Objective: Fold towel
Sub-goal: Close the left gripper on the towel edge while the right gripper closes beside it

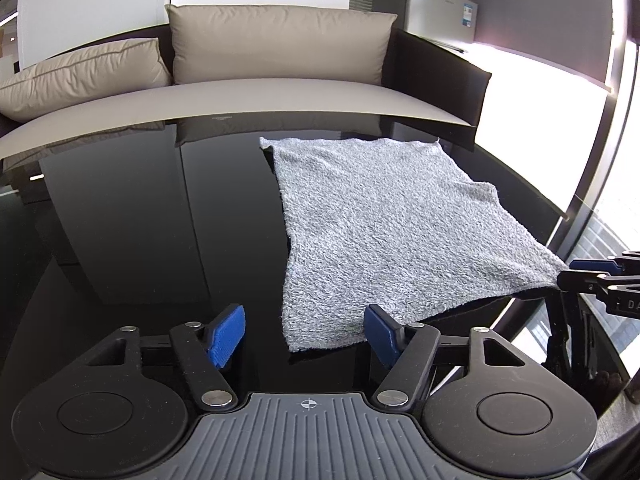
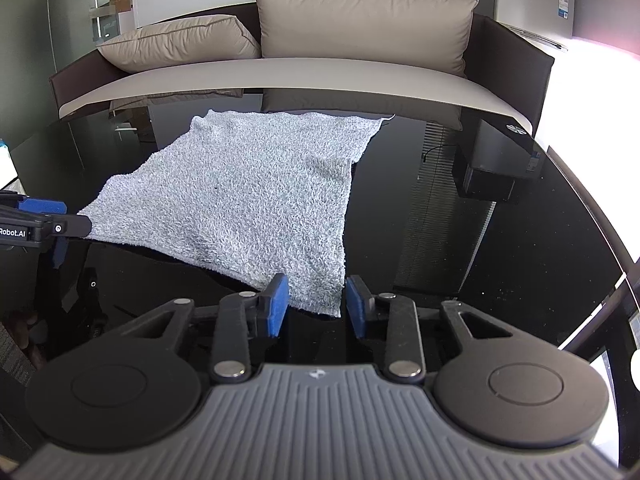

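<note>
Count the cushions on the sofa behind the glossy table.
2. One large cushion stands upright against the back of the sofa. A second cushion lies flatter to its left, touching it. More could sit outside the frame.

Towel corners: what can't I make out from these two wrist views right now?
- Left wrist view: the right tongs are side-on and cut off by the right edge, so their gap and hold on the towel are unreadable.
- Right wrist view: the same goes for the left tongs, cut off by the left edge.
- Both views: the towel hides its own underside and the table beneath it.
</note>
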`<state>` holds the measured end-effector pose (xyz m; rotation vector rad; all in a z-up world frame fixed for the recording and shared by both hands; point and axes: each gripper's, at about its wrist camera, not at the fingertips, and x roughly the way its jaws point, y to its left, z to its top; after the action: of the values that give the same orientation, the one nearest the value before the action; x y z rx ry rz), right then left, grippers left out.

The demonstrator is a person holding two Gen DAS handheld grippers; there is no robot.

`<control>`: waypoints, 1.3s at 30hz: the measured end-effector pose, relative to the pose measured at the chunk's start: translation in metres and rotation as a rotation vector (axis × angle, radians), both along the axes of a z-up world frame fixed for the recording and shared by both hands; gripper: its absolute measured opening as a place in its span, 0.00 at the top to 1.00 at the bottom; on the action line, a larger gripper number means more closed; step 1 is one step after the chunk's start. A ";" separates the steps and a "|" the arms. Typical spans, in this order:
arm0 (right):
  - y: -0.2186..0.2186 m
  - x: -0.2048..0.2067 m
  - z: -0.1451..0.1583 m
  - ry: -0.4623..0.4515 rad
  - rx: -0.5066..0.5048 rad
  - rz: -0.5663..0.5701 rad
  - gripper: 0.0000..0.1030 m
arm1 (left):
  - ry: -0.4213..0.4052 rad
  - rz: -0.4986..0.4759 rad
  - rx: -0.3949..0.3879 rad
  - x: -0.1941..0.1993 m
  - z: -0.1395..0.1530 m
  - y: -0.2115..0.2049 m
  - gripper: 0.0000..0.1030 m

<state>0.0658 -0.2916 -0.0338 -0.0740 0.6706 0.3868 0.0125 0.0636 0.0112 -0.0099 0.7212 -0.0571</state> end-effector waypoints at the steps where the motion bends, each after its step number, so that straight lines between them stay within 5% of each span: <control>1: 0.000 0.000 0.000 0.001 0.000 0.000 0.70 | -0.001 -0.004 0.000 0.000 0.000 -0.001 0.54; 16: 0.001 0.003 -0.003 0.013 0.001 0.005 0.71 | -0.005 -0.024 0.016 -0.002 0.000 -0.007 0.73; 18: 0.002 -0.001 -0.003 0.011 -0.003 0.013 0.78 | -0.006 -0.032 0.013 -0.001 0.000 -0.008 0.87; 21: 0.005 -0.006 -0.002 0.009 -0.005 0.033 0.94 | -0.009 -0.047 0.013 -0.001 -0.001 -0.011 0.94; 39: -0.012 -0.034 0.027 -0.051 0.088 0.028 0.96 | -0.053 -0.041 -0.024 -0.027 0.021 -0.011 0.96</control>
<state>0.0315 -0.3032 -0.0068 -0.0102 0.6016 0.4395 -0.0150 0.0530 0.0324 -0.0165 0.6674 -0.1053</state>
